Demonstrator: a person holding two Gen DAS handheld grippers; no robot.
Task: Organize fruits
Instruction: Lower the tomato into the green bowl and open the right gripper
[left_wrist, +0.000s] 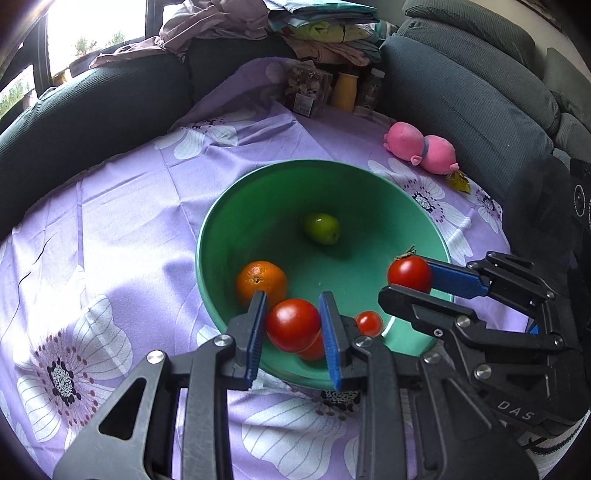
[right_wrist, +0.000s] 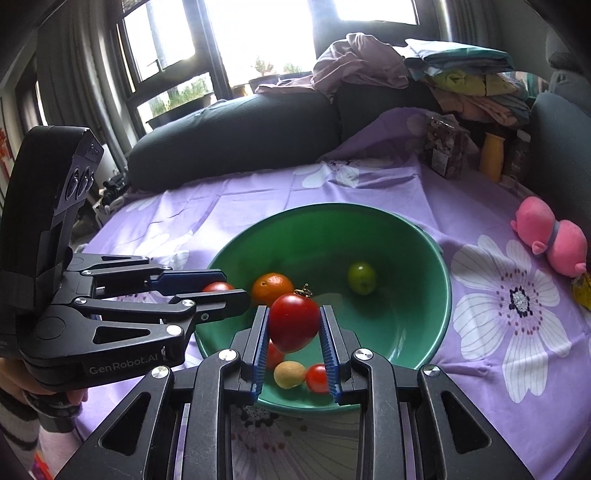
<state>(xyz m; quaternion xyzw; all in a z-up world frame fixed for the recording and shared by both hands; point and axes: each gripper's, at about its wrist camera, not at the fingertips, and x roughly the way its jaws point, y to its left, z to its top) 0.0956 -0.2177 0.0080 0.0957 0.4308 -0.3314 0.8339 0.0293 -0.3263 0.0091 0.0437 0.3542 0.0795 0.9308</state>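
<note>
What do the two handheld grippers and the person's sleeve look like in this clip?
Both are black linkage frames with silver pivot bolts and ribbed blue finger pads. The left gripper carries a black camera block and white GenRobot.AI lettering on its side, seen in the right wrist view. The right gripper shows DAS lettering on its body. A striped sleeve covers the left wrist.

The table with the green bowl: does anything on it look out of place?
Yes. A pink soft toy lies on its side on the purple cloth beside the bowl, which holds only fruit. Nothing looks spilled or damaged.
</note>
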